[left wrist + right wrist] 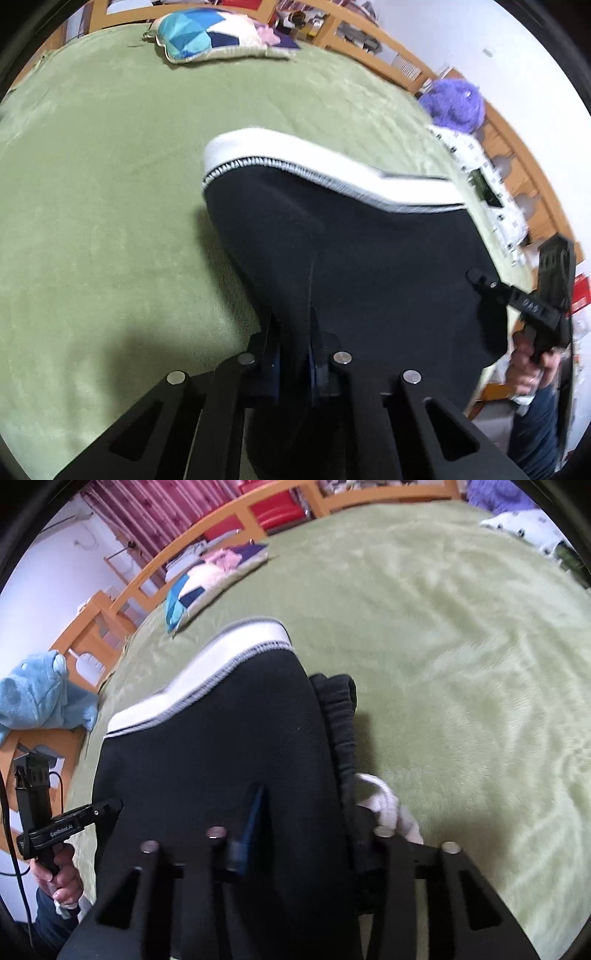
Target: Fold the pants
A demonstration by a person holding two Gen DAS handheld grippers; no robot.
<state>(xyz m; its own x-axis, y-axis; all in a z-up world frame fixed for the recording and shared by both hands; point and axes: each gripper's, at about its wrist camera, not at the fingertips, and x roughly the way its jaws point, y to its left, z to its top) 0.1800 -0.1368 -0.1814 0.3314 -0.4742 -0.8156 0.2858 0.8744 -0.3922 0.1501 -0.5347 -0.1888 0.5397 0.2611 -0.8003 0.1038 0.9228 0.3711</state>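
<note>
Black pants point(351, 258) with a white cuff band point(295, 155) hang lifted over the green bed. My left gripper point(293, 339) is shut on the near left edge of the pants. My right gripper point(295, 830) is shut on the other edge of the pants point(221, 746); its white band point(229, 657) shows further off, and the gathered black waistband and a white drawstring point(388, 805) bunch at its right. Each gripper shows in the other's view: the right one point(476, 277) and the left one point(114, 805), both pinching the fabric's side.
The green blanket point(110, 184) covers the bed point(461, 646). A blue patterned pillow point(207, 33) lies at the far side. A purple plush point(454, 103) and a white printed cloth point(480, 173) lie at the right edge. A wooden rail point(221, 517) rings the bed; a blue plush point(40, 698) sits outside.
</note>
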